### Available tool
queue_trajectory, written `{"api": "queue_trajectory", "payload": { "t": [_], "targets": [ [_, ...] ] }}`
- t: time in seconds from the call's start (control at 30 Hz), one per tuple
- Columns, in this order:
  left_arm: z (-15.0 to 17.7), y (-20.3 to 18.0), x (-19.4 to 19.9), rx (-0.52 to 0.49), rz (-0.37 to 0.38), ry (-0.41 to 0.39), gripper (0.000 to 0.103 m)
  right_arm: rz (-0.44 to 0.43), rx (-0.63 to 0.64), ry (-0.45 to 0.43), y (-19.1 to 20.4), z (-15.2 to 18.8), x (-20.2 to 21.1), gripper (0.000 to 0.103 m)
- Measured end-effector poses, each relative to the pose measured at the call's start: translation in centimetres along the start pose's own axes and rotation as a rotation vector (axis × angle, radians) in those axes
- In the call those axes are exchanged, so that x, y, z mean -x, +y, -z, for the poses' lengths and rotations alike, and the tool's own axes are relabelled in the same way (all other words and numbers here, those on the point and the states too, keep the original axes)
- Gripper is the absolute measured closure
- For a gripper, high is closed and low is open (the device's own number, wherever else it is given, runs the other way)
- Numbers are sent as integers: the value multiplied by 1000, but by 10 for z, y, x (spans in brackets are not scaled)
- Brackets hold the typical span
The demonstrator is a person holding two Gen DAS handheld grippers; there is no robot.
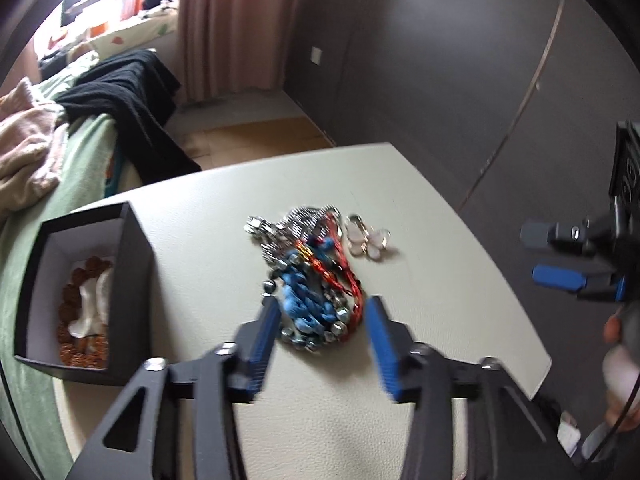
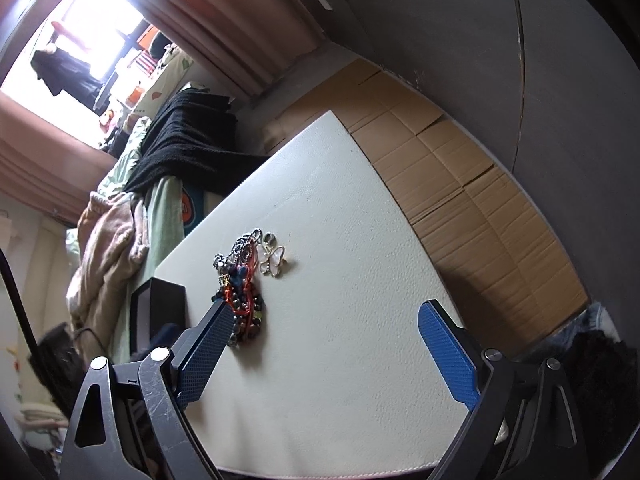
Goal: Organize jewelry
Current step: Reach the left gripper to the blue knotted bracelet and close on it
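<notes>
Left wrist view: left gripper (image 1: 322, 312) partly open, jaws flanking the near end of the jewelry pile (image 1: 310, 276) on the counter (image 1: 440, 280); contact unclear. Black box (image 1: 132, 280) at left holds beads.

Right wrist view: right gripper (image 2: 326, 322) wide open, empty, above the counter (image 2: 360, 320) beside the pile (image 2: 244, 292).

Both grippers: black angular linkage arms, silver screws, blue textured pads (image 2: 448, 356).

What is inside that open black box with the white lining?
In the open black box: a brown beaded string around a white piece. Its near wall hides the nearest floor.
</notes>
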State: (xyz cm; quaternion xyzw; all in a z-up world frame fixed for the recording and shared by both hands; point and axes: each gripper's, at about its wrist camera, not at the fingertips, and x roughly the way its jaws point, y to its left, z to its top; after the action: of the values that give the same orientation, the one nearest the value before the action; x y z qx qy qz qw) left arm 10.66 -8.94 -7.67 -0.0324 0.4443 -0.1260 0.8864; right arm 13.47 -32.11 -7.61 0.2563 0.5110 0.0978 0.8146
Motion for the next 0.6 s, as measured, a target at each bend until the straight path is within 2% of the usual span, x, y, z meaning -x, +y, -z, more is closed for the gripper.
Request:
{"api": "queue_trajectory", "payload": {
  "t": [0.2,0.43,0.6],
  "targets": [
    [3,-7,-17,-43,3,31,86,8,-28,-13,-5,-3,3,9],
    [5,-14,-26,-82,-23,37,87,21,-34,-9,-3,-5,-4,9],
    [14,-26,-30,-163,-96,45,88,19,-26,-7,3,-3,-5,9]
  ]
}}
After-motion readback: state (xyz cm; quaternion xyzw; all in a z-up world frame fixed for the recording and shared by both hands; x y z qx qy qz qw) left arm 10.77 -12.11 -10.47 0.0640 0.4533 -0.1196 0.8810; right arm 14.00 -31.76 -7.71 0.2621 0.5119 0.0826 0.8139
